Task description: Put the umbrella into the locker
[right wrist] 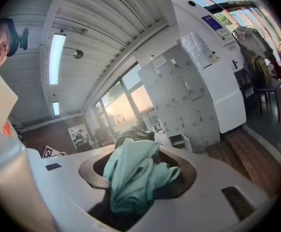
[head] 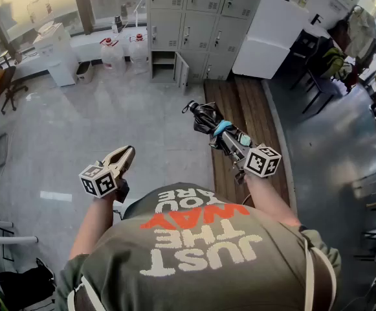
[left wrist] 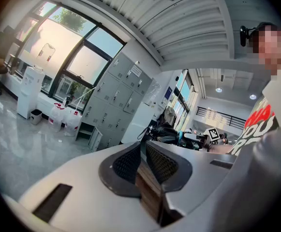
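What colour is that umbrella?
The umbrella is mostly black with a teal part; the head view shows it best.

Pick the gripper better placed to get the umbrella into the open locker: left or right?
Right. The right gripper holds the umbrella between its jaws, pointed toward the open locker ahead. The left gripper is shut and empty, so it would first need a handover.

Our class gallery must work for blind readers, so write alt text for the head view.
Seen from above, a person in an olive T-shirt grips a folded black and teal umbrella in the right gripper; the left gripper is shut and empty. Grey metal lockers stand ahead, one low compartment open.
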A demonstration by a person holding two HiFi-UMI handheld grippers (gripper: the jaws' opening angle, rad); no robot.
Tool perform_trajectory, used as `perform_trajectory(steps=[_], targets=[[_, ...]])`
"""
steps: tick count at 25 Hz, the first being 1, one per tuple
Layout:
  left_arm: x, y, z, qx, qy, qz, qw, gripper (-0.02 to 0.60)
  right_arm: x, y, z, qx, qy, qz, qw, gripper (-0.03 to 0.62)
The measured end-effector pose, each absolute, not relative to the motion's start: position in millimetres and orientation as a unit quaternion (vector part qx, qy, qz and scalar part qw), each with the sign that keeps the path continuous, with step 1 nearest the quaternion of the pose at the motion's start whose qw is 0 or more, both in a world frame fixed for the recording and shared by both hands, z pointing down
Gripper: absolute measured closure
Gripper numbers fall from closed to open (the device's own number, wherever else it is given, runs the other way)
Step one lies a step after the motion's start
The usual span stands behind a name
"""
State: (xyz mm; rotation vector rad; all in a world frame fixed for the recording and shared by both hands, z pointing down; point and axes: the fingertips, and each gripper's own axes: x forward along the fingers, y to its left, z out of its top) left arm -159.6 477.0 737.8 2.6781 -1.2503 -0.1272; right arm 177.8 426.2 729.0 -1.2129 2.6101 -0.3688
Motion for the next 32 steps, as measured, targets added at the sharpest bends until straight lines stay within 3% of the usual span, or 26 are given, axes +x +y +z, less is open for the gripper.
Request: perform_trajectory(steps=[21, 32], targets=[[-107, 479, 738, 0.898, -0.43, -0.032, 0.082, 0.537, 229, 429, 728, -0.398, 0.898, -0.125, 0.138, 0.373], [-53, 486, 741, 0.89, -0.452, -0.035, 0.058, 0.574, 274, 424, 728, -0.368, 0.912, -0.117, 0.141, 0.375]])
